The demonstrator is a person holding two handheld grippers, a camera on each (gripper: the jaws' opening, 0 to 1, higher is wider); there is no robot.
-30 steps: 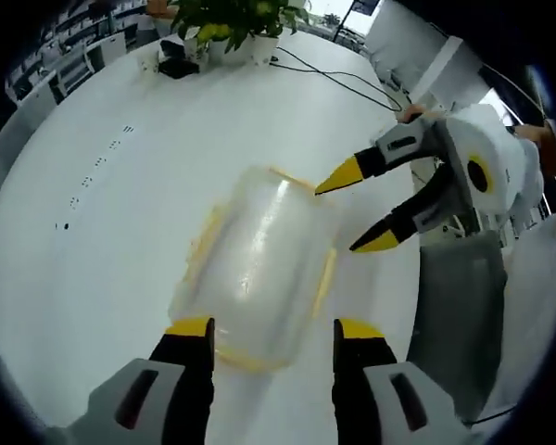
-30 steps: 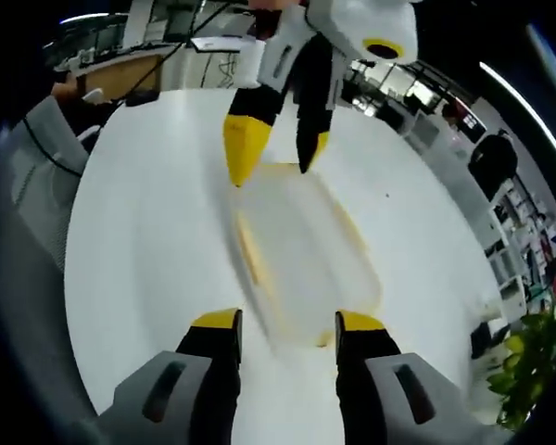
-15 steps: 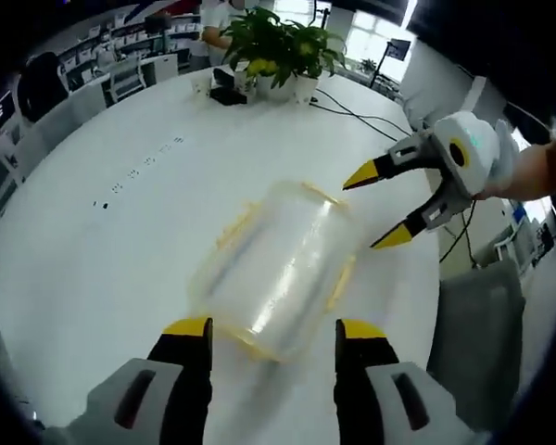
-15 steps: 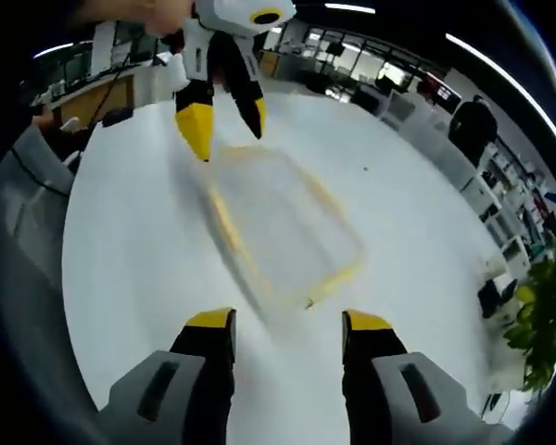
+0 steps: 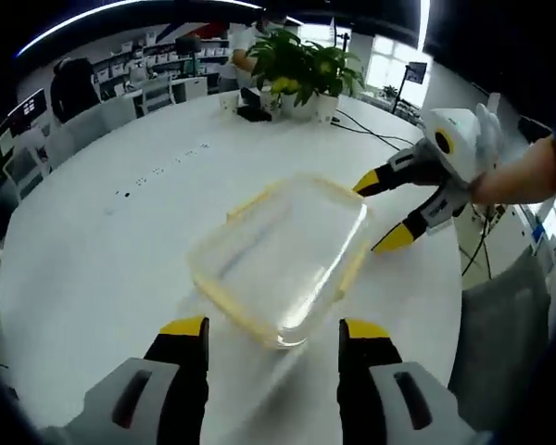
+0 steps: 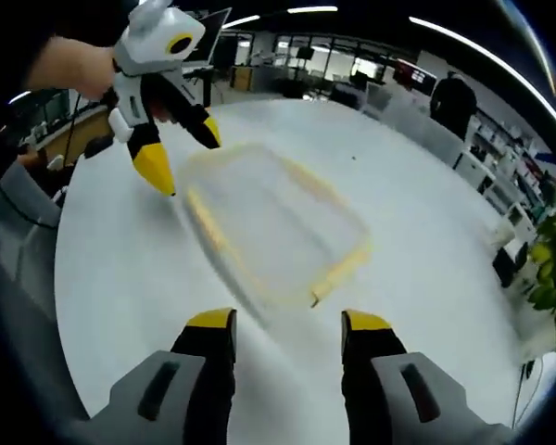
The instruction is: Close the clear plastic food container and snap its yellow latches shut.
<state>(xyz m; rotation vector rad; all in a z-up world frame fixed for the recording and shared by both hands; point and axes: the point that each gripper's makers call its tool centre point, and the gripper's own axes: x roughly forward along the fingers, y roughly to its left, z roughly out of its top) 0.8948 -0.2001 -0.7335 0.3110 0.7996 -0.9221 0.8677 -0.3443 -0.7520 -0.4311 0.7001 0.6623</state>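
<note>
The white round table (image 5: 93,250) is lying bare all round the clear food container (image 5: 283,258), which is sitting alone in the middle. From the left gripper (image 5: 273,329), open ground is stretching toward 9 and 11 o'clock. At 2 o'clock the right gripper (image 5: 389,211), jaws spread, is hovering just beside the container's far corner, blocking that side. Potted plants (image 5: 301,65) and what may be cables are standing well apart at 12 o'clock.
</note>
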